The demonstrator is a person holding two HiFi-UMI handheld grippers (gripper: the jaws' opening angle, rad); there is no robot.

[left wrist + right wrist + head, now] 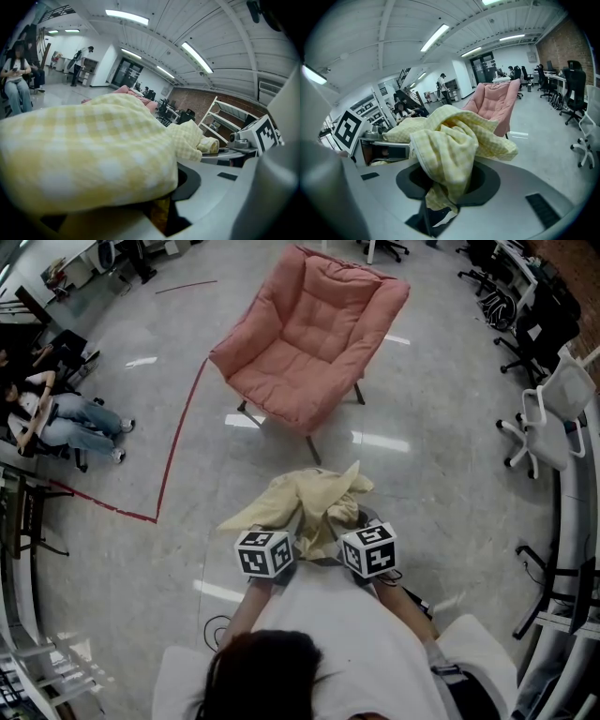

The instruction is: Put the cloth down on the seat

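Floor: glossy pale grey floor (pixel 441 409), streaked with lamp reflections
Tape: red tape line (pixel 178 442) bending across the left side
Right: white office chair (pixel 553 413), with black office chairs (pixel 502 301) farther off
Far left: seated person (pixel 66 418)
Ceiling: white ceiling (pixel 393 28) with strip lights (pixel 437 36)
Wall: brick wall (pixel 562 44), far right

**Floor** (pixel 441 427): pale grey, polished, ceiling lights mirrored in it.
- Standing on it: 1 pink armchair (pixel 309 334) on thin dark legs, near the middle.
- 1 white office chair (pixel 553 404) at the right edge, with several black office chairs (pixel 492 301) beyond it.
- Stuck to it: 1 red tape line (pixel 178 427), turning a corner left of the armchair.
- Lying on it: 1 dark cable (pixel 217 620), looped, on the near side.
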